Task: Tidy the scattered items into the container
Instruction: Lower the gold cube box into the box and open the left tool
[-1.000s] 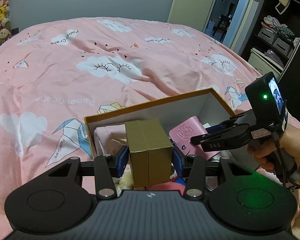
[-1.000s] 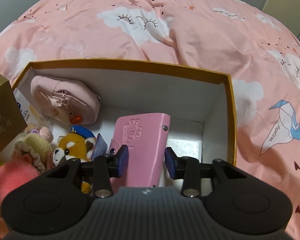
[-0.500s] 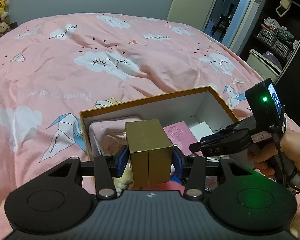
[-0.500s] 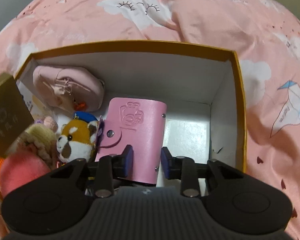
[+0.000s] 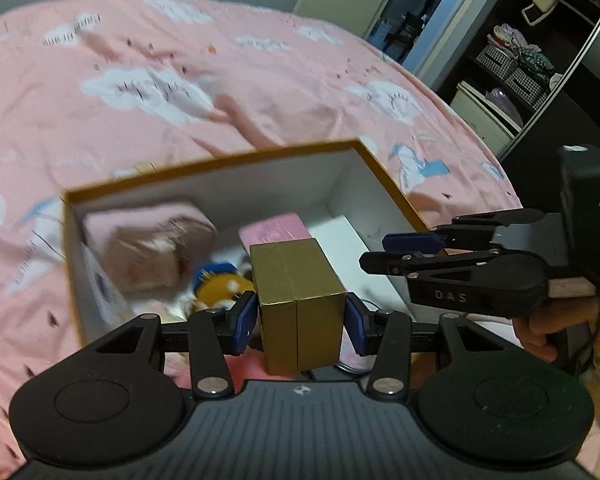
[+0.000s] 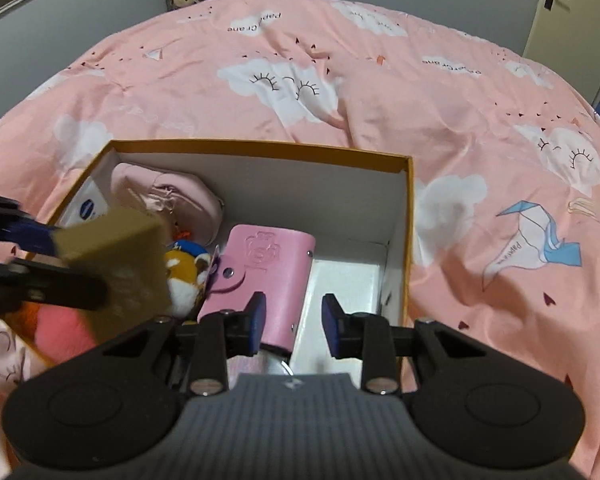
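Observation:
My left gripper [image 5: 301, 322] is shut on a gold cardboard box [image 5: 300, 300], which hangs above the near part of the container [image 5: 220, 160], an open carton with an orange rim and white inside. In the right wrist view the gold box [image 6: 120, 264] shows blurred at the left, above the container [image 6: 260, 148]. My right gripper [image 6: 294, 322] stands open above the carton's near right corner, with nothing pressed between its pads. A pink wallet [image 6: 268, 276] lies flat inside, just beyond its left pad. A pink pouch [image 6: 168, 200] and a plush fox [image 6: 184, 268] also lie inside.
The carton rests on a pink duvet [image 6: 340, 80] with cloud and paper-crane prints. A person's hand [image 5: 540, 328] holds the right gripper [image 5: 400, 250] at the right of the left wrist view. Dark shelving [image 5: 520, 68] and a doorway stand beyond the bed's right side.
The right gripper has drawn back and up from the pink wallet, which now lies flat in the carton. The left gripper has carried the gold box forward over the carton.

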`<move>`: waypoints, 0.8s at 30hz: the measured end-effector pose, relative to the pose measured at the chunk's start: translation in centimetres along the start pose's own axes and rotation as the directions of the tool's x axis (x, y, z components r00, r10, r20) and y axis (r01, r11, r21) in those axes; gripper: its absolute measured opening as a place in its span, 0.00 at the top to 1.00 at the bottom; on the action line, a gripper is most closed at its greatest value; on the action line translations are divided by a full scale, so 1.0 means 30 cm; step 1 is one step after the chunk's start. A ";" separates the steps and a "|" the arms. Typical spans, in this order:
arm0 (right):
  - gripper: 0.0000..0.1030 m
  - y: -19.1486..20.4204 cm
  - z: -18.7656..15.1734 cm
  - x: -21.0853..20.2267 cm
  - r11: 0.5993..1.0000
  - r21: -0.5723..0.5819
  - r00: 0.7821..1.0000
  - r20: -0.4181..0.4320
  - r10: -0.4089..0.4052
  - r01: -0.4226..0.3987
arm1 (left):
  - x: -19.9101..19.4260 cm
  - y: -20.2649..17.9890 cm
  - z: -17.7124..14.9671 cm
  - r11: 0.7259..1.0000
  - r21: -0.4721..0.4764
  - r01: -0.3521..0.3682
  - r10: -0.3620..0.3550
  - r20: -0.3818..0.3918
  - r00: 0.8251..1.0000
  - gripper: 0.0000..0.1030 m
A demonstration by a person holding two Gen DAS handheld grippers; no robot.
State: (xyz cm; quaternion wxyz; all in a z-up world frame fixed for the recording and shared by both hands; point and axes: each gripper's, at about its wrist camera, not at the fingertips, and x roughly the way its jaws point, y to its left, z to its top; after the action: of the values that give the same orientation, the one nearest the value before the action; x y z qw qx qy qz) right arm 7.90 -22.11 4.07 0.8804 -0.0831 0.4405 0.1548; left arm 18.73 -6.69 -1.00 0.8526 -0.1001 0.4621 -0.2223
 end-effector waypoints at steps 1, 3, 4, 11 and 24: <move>0.67 0.002 -0.009 -0.007 1.000 0.001 1.000 0.005 0.000 0.000 | 0.013 -0.005 -0.003 1.000 -0.013 0.008 -0.008 -0.010 1.000 0.48; 0.67 0.003 -0.024 -0.015 1.000 -0.002 1.000 0.015 0.004 -0.004 | 0.037 -0.016 -0.010 0.999 -0.043 0.010 -0.011 -0.027 1.000 0.48; 0.66 0.003 -0.031 -0.014 1.000 -0.002 1.000 0.019 0.004 -0.004 | 0.046 -0.020 -0.014 0.998 -0.058 0.007 -0.009 -0.035 0.999 0.48; 0.63 -0.015 -0.073 -0.017 1.000 0.025 0.999 0.046 0.008 -0.009 | 0.093 -0.043 -0.043 0.985 -0.109 -0.132 0.127 -0.050 0.991 0.48; 0.56 0.012 -0.125 -0.027 0.999 0.035 0.997 0.079 0.023 -0.026 | 0.116 -0.098 -0.099 0.984 -0.071 -0.165 0.162 -0.051 0.985 0.46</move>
State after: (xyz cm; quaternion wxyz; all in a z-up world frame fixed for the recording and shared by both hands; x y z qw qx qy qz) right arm 4.51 -23.00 2.47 0.8963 -0.0558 0.4094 0.1609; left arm 17.06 -10.82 -4.12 0.8529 -0.0884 0.4961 -0.1364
